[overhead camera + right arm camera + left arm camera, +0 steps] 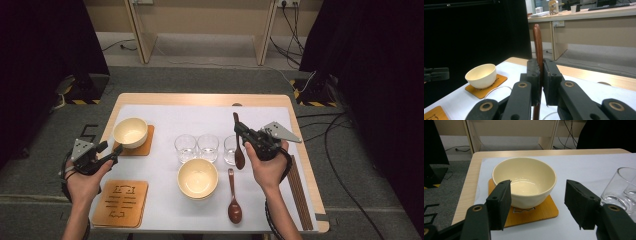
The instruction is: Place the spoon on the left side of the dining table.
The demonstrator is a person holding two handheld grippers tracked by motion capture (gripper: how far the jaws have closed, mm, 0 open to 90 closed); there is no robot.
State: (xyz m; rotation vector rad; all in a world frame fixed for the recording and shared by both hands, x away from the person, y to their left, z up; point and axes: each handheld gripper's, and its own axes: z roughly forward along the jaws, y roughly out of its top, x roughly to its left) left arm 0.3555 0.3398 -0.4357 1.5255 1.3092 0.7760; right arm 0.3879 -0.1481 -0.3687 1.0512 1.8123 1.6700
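Glasses, three clear ones (207, 147), stand in a row mid-frame in the high view, just left of the dark brown wooden spoon (238, 142) clamped upright in the right hand-held gripper (241, 134). A second brown spoon (234, 197) and a cream bowl (197, 178) lie below. At left, the left hand-held gripper (112, 150) gapes wide before a cream bowl on an orange coaster (524, 183).

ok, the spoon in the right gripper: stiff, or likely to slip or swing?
The spoon looks like stiff polished wood, so it probably won't flex. The right gripper pinches only its thin handle, with the bowl hanging below, so it could pivot. The glossy finish may let it slide.
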